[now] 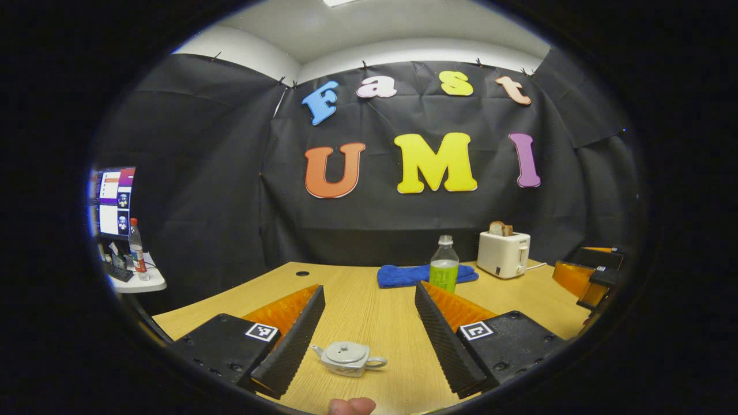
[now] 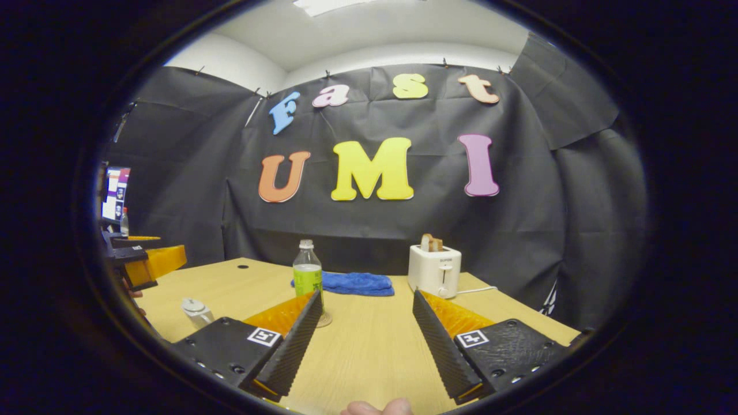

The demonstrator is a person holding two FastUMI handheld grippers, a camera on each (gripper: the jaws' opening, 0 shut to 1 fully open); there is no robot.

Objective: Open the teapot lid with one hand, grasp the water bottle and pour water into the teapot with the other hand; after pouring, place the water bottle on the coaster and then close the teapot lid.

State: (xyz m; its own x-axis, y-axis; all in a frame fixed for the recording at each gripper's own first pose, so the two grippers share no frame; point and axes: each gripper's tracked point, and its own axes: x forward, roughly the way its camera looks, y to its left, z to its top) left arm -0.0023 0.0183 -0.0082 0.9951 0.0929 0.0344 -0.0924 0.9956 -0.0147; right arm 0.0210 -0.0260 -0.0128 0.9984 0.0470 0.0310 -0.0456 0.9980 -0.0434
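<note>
Below, both ridged grippers (image 1: 369, 340) (image 2: 364, 340) spread wide above woodgrain table (image 1: 357, 305); squat lidded teapot (image 1: 347, 358) between left fingers.

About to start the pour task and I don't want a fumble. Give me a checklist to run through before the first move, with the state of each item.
1. Teapot upright on the table, lid on: ok.
2. Left gripper open, the teapot between its fingers in the left gripper view: ok.
3. Right gripper open and holding nothing: ok.
4. Bottle upright, away from the teapot: ok.
5. Bottle cap off for pouring: cannot tell.
6. Coaster free for the bottle later: cannot tell; a pale disc seems to lie under the bottle in the right gripper view.
</note>
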